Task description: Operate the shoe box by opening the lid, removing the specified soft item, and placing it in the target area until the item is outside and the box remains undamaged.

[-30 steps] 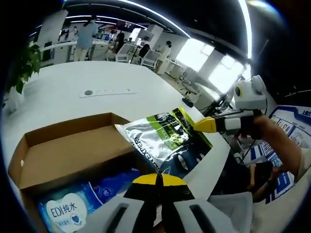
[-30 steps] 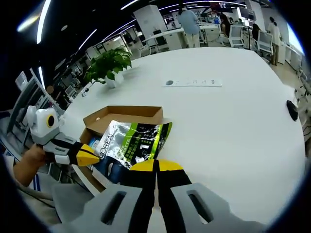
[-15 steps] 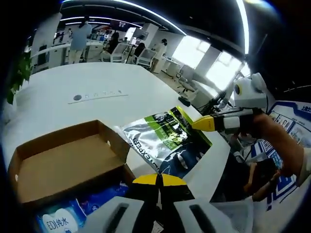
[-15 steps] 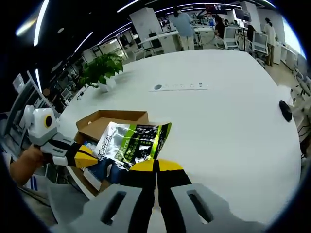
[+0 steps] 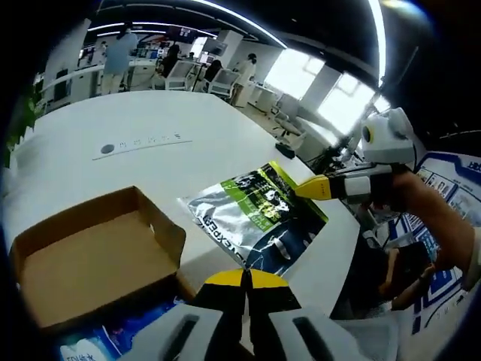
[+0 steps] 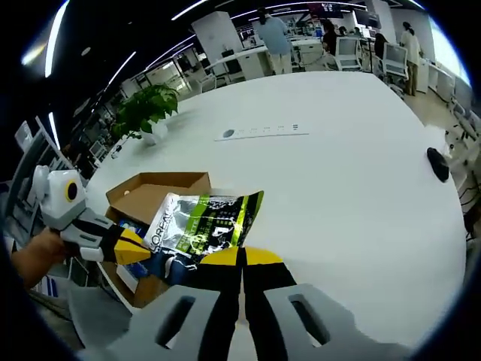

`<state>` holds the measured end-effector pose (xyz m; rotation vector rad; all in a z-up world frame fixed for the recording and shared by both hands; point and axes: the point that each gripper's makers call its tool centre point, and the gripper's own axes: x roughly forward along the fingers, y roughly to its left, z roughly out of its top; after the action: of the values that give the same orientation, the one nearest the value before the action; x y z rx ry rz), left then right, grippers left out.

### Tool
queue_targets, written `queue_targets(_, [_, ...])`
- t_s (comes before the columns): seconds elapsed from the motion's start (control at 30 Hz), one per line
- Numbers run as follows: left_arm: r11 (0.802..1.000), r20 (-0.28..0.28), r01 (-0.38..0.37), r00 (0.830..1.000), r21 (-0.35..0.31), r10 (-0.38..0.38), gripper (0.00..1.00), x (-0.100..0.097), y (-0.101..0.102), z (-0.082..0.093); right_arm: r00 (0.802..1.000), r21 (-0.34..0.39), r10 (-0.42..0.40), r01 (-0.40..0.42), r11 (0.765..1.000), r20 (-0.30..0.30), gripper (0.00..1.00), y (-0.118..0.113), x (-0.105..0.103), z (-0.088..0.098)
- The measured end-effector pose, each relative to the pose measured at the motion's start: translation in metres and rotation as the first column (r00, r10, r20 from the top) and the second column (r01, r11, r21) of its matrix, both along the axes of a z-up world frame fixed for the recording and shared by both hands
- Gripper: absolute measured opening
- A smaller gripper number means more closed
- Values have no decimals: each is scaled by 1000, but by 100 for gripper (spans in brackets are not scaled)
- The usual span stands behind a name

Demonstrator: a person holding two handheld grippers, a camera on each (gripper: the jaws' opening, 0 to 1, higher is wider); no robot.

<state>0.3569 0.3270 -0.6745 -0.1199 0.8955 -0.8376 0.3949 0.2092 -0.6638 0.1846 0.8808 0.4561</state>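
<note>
The white worktop (image 6: 353,173) ran wide and bare beyond the pouch, with a strip of sockets (image 6: 263,132) well off toward the far side and a small dark object (image 6: 438,162) near the right edge. In the left tool view the worktop edge (image 5: 338,241) curved just past the pouch's lower corner.

One silver, green and dark pouch (image 6: 199,229) hung above the worktop beside the open cardboard box (image 6: 154,192), clear of it. Its long axis ran from the right tool's tip toward the box, printed side up; in the left tool view the pouch (image 5: 255,218) slanted from the lower centre up toward the right.

The right tool (image 6: 242,259) had its yellow tips pressed together on the pouch's near edge; in the left tool view the right tool (image 5: 312,188) pinched the pouch's green corner, held by a hand (image 5: 421,203). The left tool (image 5: 244,277) showed tips closed with nothing clearly between them; it appeared in the right tool view (image 6: 131,242) at the box's near side, in a hand (image 6: 30,256).

One blue wipes pack (image 5: 113,338) lay in the box (image 5: 90,256). One potted plant (image 6: 146,113) stood far off.
</note>
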Motion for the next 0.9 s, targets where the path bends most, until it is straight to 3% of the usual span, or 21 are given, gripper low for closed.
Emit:
queue_targets(0.37, [994, -8, 43, 999, 103, -42, 0, 15, -3, -24, 999, -7, 4, -4, 1000, -32, 0, -1, 18, -31])
queue_targets(0.53, [981, 3, 99, 995, 168, -101, 0, 21, -6, -35, 999, -26, 10, -11, 1000, -36, 0, -2, 24, -42])
queue_targets(0.7, [970, -24, 138, 990, 202, -135, 0, 24, -9, -48, 999, -28, 13, -15, 999, -45, 0, -4, 29, -53])
queue_targets(0.77, [961, -20, 159, 987, 227, -159, 0, 24, -10, -52, 999, -35, 16, -17, 999, -49, 0, -4, 30, -57])
queue_targets(0.9, [904, -4, 248, 965, 349, -263, 0, 23, -12, -63, 998, -42, 16, -18, 999, -58, 0, -3, 32, -69])
